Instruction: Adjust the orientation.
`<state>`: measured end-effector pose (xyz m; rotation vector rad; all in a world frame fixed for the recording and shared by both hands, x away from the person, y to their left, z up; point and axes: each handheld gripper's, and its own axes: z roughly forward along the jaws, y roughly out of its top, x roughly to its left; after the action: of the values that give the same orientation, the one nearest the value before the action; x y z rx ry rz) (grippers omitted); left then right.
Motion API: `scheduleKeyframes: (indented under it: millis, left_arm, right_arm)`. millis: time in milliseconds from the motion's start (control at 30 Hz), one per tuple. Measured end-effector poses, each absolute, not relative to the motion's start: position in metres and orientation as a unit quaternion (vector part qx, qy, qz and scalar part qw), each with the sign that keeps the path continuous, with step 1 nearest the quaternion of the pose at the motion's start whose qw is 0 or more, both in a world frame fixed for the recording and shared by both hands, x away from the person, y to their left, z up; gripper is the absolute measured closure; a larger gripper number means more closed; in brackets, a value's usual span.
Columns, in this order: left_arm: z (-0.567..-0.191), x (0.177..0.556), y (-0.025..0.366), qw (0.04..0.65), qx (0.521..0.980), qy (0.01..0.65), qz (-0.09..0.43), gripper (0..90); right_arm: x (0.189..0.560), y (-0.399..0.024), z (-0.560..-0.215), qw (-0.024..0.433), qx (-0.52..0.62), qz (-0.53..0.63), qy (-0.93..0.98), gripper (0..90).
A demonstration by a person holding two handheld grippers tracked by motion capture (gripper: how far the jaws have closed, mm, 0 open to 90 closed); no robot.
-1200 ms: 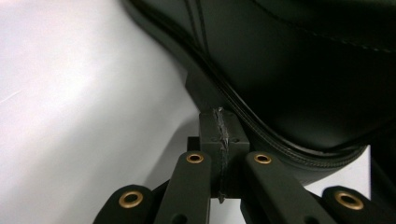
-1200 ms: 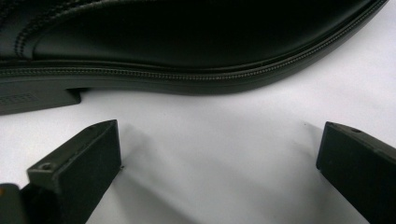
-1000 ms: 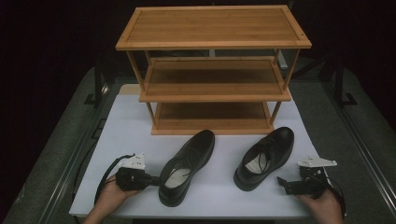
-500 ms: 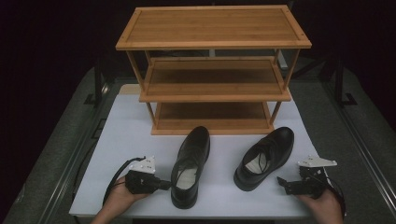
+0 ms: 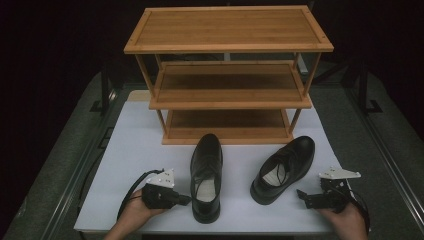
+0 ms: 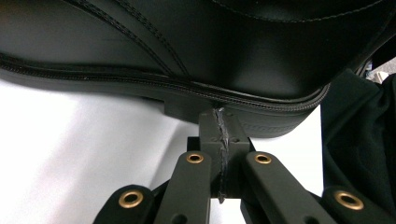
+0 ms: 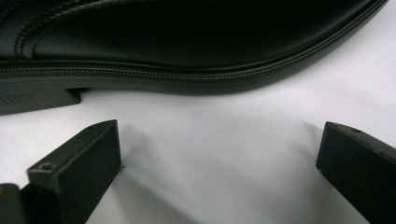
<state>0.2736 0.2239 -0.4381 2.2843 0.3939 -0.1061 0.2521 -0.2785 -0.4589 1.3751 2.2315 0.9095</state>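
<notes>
We see the left tool [image 5: 186,200] closed — tips against the left shoe [image 5: 206,175]. The right tool [image 5: 301,194] stands open beside the right shoe [image 5: 284,167] on the bench [image 5: 135,150].

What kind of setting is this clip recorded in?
Probably a lab or studio data-collection bench, not a home: a white tabletop on a metal frame against a black surround, with a three-tier bamboo shoe rack and two black leather dress shoes staged on it.

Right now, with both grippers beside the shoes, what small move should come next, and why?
Probably ease the left gripper off and open it: its jaws are shut, tips against the left shoe's heel side, and that shoe already points at the rack. The right gripper waits open beside the tilted right shoe.
</notes>
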Motion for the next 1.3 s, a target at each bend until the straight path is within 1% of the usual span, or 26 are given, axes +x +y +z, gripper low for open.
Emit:
scheduleKeyframes:
  millis: [100,300,367,400,433,467,533,567,633,667,700,767,800,833,900,933,967,1000,1033,1067,1200,1300]
  left_arm:
    - [-0.438,0.274,0.225,0.403,0.901,0.157,-0.043,90.0]
    - [-0.431,0.275,0.237,0.408,0.897,0.171,-0.025,90.0]
    - [-0.428,0.276,0.245,0.408,0.894,0.184,-0.014,82.4]
    - [-0.426,0.277,0.251,0.403,0.894,0.196,0.002,79.9]
    - [-0.426,0.277,0.251,0.403,0.894,0.196,0.002,77.3]
    - [-0.424,0.277,0.259,0.399,0.893,0.207,0.02,70.1]
    - [-0.424,0.279,0.265,0.386,0.893,0.226,0.042,59.3]
    - [-0.423,0.28,0.268,0.384,0.891,0.235,0.05,56.5]
    - [-0.423,0.28,0.274,0.379,0.889,0.246,0.066,47.5]
    - [-0.423,0.28,0.274,0.379,0.889,0.246,0.066,42.5]
    - [-0.423,0.28,0.278,0.373,0.887,0.258,0.081,36.8]
    - [-0.422,0.281,0.28,0.368,0.887,0.262,0.09,27.8]
    - [-0.422,0.28,0.283,0.367,0.885,0.269,0.097,27.8]
    - [-0.423,0.28,0.288,0.36,0.883,0.281,0.107,19.2]
    - [-0.423,0.278,0.291,0.357,0.882,0.285,0.115,14.9]
    - [-0.425,0.277,0.295,0.354,0.88,0.291,0.125,14.9]
    - [-0.428,0.275,0.304,0.348,0.876,0.305,0.135,6.8]
    - [-0.428,0.275,0.304,0.348,0.876,0.305,0.135,4.3]
    - [-0.429,0.274,0.308,0.345,0.874,0.314,0.136,4.3]
    - [-0.432,0.273,0.316,0.342,0.871,0.323,0.139,0.0]
    - [-0.442,0.27,0.333,0.335,0.863,0.345,0.155,0.0]
    - [-0.447,0.272,0.337,0.325,0.863,0.352,0.161,0.0]
  right_arm:
    - [0.252,-0.279,-0.459,0.183,0.487,0.322,0.791,0.0]
    - [0.252,-0.279,-0.459,0.184,0.485,0.323,0.791,0.0]
    - [0.252,-0.279,-0.459,0.184,0.486,0.323,0.791,0.0]
    - [0.252,-0.279,-0.459,0.183,0.486,0.323,0.791,0.0]
    - [0.252,-0.279,-0.459,0.183,0.486,0.323,0.791,0.0]
    - [0.252,-0.279,-0.459,0.183,0.487,0.323,0.791,0.0]
    - [0.252,-0.279,-0.459,0.183,0.487,0.323,0.791,0.0]
    - [0.252,-0.279,-0.459,0.183,0.487,0.323,0.791,0.0]
    - [0.252,-0.279,-0.459,0.183,0.487,0.323,0.791,0.0]
    - [0.252,-0.279,-0.459,0.183,0.487,0.323,0.791,0.0]
    - [0.252,-0.279,-0.459,0.183,0.487,0.323,0.791,0.0]
    - [0.252,-0.279,-0.459,0.183,0.487,0.323,0.791,0.0]
    - [0.252,-0.279,-0.459,0.183,0.487,0.323,0.791,0.0]
    - [0.252,-0.279,-0.459,0.183,0.487,0.323,0.791,0.0]
    - [0.252,-0.279,-0.459,0.183,0.487,0.323,0.791,0.0]
    - [0.252,-0.279,-0.459,0.183,0.487,0.323,0.791,0.0]
    - [0.252,-0.279,-0.459,0.182,0.488,0.323,0.79,0.0]
    - [0.252,-0.279,-0.459,0.182,0.487,0.323,0.791,0.0]
    - [0.252,-0.279,-0.459,0.182,0.487,0.323,0.791,0.0]
    - [0.252,-0.279,-0.459,0.182,0.487,0.323,0.791,0.0]
    - [0.252,-0.279,-0.459,0.182,0.488,0.323,0.791,0.0]
    - [0.252,-0.278,-0.459,0.183,0.487,0.322,0.791,0.0]
